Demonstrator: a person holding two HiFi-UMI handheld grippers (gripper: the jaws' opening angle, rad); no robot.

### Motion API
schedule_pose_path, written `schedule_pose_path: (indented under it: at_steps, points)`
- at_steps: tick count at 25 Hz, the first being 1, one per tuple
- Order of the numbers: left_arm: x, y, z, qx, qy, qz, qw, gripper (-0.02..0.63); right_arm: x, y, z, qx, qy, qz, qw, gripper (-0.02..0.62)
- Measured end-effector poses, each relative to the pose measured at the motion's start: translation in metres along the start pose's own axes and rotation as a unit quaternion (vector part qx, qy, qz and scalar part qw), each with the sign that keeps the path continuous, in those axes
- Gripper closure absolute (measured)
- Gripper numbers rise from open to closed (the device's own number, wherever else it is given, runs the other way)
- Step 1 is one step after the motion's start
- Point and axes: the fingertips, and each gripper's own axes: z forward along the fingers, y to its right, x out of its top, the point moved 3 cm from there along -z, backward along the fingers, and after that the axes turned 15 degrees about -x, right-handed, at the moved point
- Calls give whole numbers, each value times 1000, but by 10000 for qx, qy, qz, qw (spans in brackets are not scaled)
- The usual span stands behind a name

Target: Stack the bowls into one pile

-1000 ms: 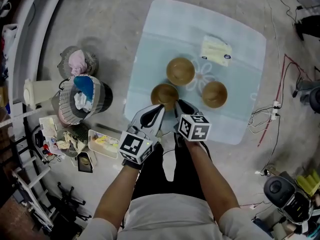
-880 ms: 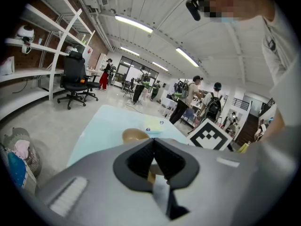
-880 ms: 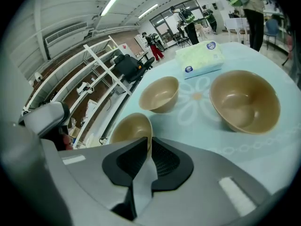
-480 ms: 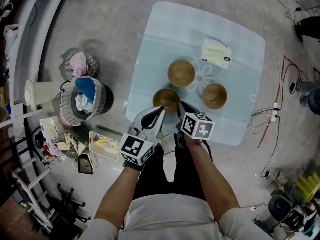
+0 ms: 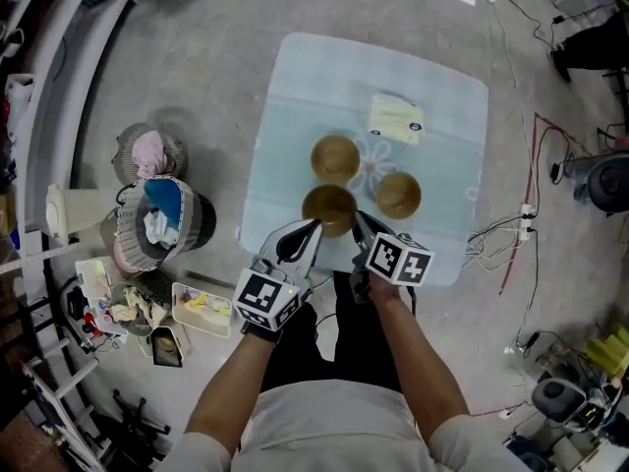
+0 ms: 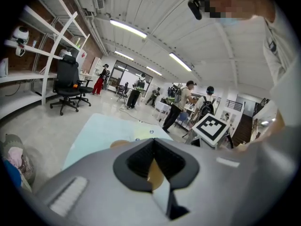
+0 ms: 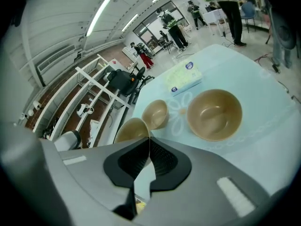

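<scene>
Pale-blue table (image 5: 295, 87) on concrete carries three tan bowls, unstacked: centre bowl (image 5: 335, 157), right bowl (image 5: 398, 194) at 4 o'clock, near bowl (image 5: 329, 207) at 6 o'clock. Left gripper (image 5: 315, 225) and right gripper (image 5: 356, 217), jaws pressed together and empty, flank the near bowl's rim. One tissue pack (image 5: 396, 119) lies at 1 o'clock, its label unreadable.

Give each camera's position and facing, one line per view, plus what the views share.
Head view: on the person's head, looking steeply down at the table and bowls; shows forearms, left gripper, right gripper.
Left gripper view: on the left gripper, facing across the table; shows its shut jaws and the right gripper's marker cube.
Right gripper view: on the right gripper, facing across the bowls and tissue pack; shows its shut jaws.
Shared: table and bowls appear in all three.
</scene>
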Motion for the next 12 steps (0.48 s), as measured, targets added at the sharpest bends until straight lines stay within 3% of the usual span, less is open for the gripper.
schedule_pose_path:
  at_steps: [12]
  points:
    - [20,38,43,-609,-91,183,9979,600,39,66,-57,-282,666,887,9934,578]
